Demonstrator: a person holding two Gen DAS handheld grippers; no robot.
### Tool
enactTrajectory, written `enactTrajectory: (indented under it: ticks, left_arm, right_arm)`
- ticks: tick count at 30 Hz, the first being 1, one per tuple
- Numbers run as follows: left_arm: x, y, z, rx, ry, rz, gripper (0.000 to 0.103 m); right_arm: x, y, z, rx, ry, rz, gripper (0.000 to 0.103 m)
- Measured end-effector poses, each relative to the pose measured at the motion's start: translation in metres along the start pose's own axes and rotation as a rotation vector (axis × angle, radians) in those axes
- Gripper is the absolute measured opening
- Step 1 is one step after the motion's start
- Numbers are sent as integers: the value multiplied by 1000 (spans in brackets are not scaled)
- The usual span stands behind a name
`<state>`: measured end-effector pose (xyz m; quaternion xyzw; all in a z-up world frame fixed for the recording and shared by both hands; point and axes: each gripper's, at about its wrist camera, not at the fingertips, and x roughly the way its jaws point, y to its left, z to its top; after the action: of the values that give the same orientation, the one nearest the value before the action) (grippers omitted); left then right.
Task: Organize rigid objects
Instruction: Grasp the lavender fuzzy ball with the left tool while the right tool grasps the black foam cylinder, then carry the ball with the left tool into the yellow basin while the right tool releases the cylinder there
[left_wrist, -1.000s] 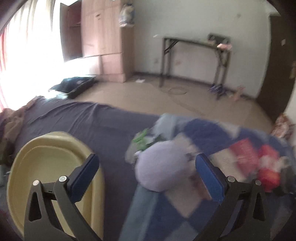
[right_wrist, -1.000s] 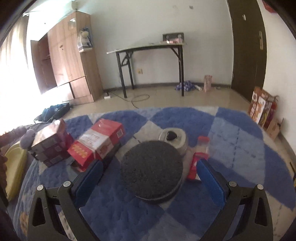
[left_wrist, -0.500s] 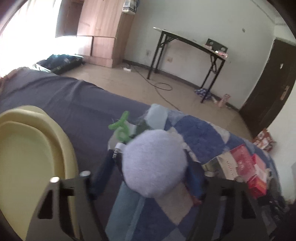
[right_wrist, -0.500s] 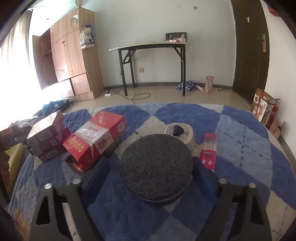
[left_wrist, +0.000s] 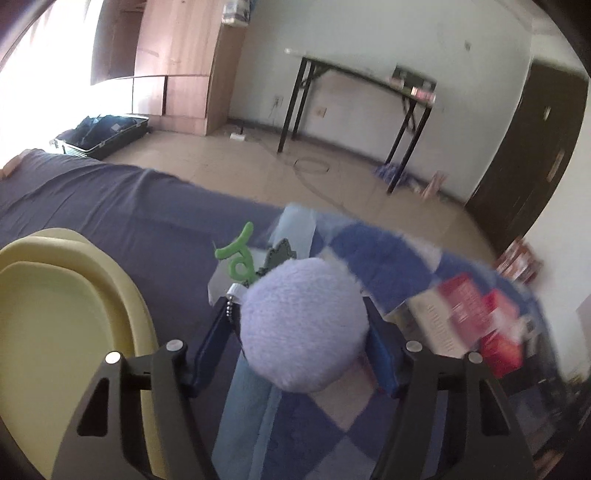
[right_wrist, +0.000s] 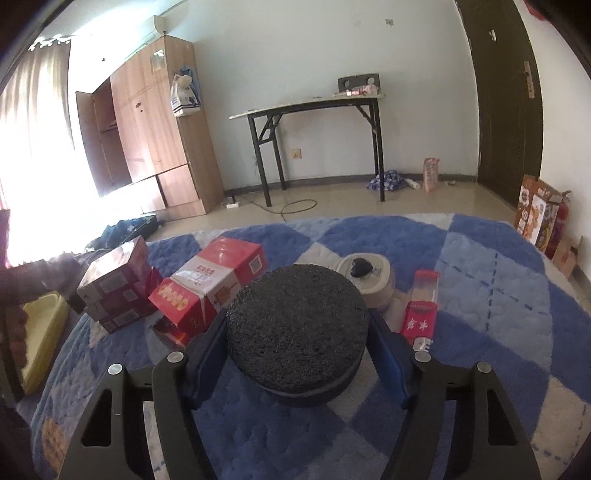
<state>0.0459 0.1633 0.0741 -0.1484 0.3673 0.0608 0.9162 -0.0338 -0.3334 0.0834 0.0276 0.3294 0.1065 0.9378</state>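
Observation:
My left gripper (left_wrist: 299, 336) is shut on a round lavender plush toy (left_wrist: 303, 325) with a green stem and a small bead chain, held above the bed. A pale yellow basin (left_wrist: 74, 317) lies just to its left. My right gripper (right_wrist: 297, 338) is shut on a round black disc with a rough dark top (right_wrist: 297, 321), held a little above the blue and white checked rug (right_wrist: 480, 317). Beyond the disc lie a large red and white box (right_wrist: 214, 280), a stack of dark red boxes (right_wrist: 118, 280), a round white lidded container (right_wrist: 365, 273) and a red and clear tube (right_wrist: 423, 310).
A dark blue sheet (left_wrist: 122, 214) covers the bed behind the basin. The yellow basin also shows at the left edge of the right wrist view (right_wrist: 40, 332). A black folding table (right_wrist: 314, 140), a wooden wardrobe (right_wrist: 147, 136) and a dark door (right_wrist: 506, 99) stand beyond the rug.
Both grippers went from open to shut: the left closed on the lavender plush toy and lifted it, the right closed on the black disc. The left view swung slightly.

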Motion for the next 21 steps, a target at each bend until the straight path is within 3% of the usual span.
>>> enactTrajectory:
  ticks: [4, 7, 9, 13, 14, 16, 21]
  left_arm:
    - [5, -6, -4, 43, -13, 26, 71]
    - [0, -4, -1, 36, -14, 28, 71]
    - [-8, -2, 1, 27, -35, 40, 80]
    - [-18, 6, 4, -5, -59, 32, 80]
    - [-16, 8, 4, -11, -48, 28, 78]
    - [-13, 7, 3, -6, -39, 16, 59]
    - [-14, 1, 3, 5, -37, 14, 53]
  right_arm:
    - [-1, -6, 2, 30, -2, 13, 70]
    - [2, -8, 2, 43, 4, 14, 70]
    - [2, -8, 2, 47, 4, 8, 70]
    - [1, -6, 2, 49, -2, 5, 70]
    - [1, -5, 2, 47, -2, 4, 70]
    - [2, -4, 2, 42, -2, 0, 70]
    - [-1, -2, 1, 29, -15, -2, 70]
